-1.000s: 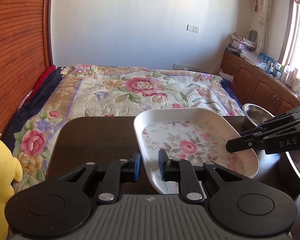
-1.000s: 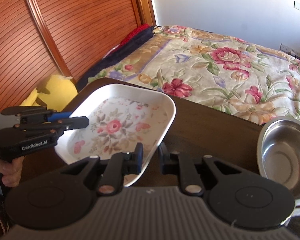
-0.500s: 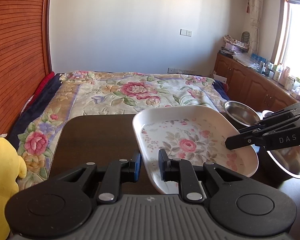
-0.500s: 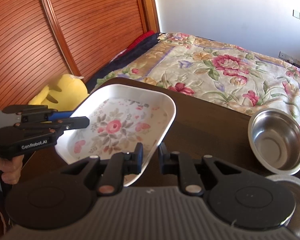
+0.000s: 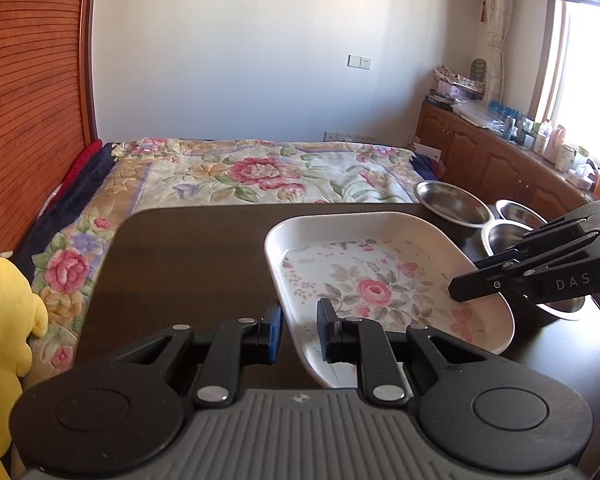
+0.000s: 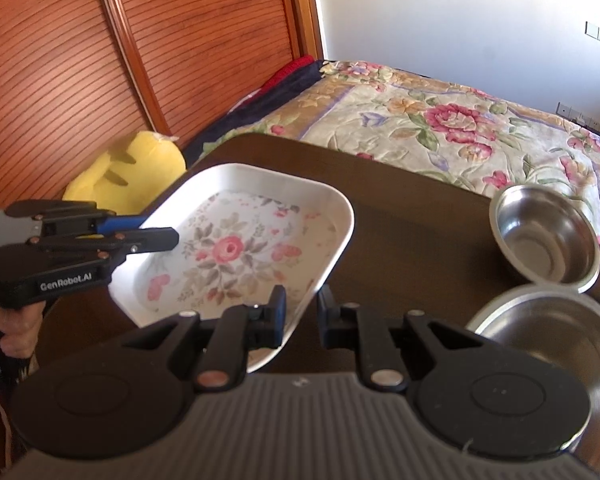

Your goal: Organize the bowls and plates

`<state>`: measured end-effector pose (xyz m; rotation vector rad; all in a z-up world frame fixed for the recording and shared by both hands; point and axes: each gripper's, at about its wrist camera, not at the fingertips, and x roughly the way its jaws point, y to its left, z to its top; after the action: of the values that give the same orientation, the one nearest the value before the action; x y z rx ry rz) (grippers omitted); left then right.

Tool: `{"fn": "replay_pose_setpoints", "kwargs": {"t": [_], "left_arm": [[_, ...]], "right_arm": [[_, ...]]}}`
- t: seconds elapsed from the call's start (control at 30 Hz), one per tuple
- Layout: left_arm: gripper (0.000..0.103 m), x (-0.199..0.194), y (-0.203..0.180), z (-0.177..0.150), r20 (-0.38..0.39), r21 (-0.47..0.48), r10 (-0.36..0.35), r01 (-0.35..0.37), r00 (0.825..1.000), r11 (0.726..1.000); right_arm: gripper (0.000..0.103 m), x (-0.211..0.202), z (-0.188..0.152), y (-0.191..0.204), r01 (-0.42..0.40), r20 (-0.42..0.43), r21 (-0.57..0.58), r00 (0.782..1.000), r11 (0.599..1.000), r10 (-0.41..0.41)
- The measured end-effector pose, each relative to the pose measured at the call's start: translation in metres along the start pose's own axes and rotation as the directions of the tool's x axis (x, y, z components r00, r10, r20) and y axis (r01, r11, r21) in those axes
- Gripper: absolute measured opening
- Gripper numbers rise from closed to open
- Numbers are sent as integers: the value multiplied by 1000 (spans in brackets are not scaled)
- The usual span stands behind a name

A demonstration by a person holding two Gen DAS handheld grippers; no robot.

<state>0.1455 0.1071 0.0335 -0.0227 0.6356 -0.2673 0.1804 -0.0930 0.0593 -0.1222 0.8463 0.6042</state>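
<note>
**Floral tray held at 2 edges above table, bowls off to the right**

Both grippers clamp the white floral tray (image 5: pixel 384 276). The left gripper (image 5: pixel 298 330) has its jaws closed on the near-left rim; the right gripper (image 6: pixel 302 314) has its jaws closed on the opposite rim. The tray appears lifted and tilted over the dark table (image 5: pixel 196 256). At least 3 steel bowls sit at the table's right side: one bowl (image 6: pixel 546 234) toward the bed (image 6: pixel 440 128), a larger bowl (image 6: pixel 540 344) nearer, and a 3rd rim is only partly visible.

Risks, my read: each grip is a thin rim pinch, so if 1 hand leads or twists, the tray could slip out or pivot down. The tray's right edge is close to the bowls, so carrying it further that way could knock them. A yellow plush (image 5: pixel 0 344) sits off the table's left edge, no issue.

Versus 1 second ago: grips are unchanged, but both hands and the tray have shifted toward the right, and more bowls now show in both views.
</note>
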Motion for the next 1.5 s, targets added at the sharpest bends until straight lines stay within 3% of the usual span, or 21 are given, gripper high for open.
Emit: {"fn": "replay_pose_setpoints", "kwargs": {"t": [0.63, 1.07, 1.5], "left_arm": [[19, -37, -28, -45, 2, -18, -42, 42, 999, 999], [19, -50, -43, -71, -24, -1, -39, 39, 999, 999], [19, -58, -49, -82, -22, 29, -11, 11, 1000, 1000]], "right_arm": [[18, -41, -46, 13, 5, 23, -8, 1000, 1000, -5], [18, -44, -80, 15, -34, 27, 14, 999, 999, 33], [18, -40, -87, 15, -52, 11, 4, 999, 999, 52]]}}
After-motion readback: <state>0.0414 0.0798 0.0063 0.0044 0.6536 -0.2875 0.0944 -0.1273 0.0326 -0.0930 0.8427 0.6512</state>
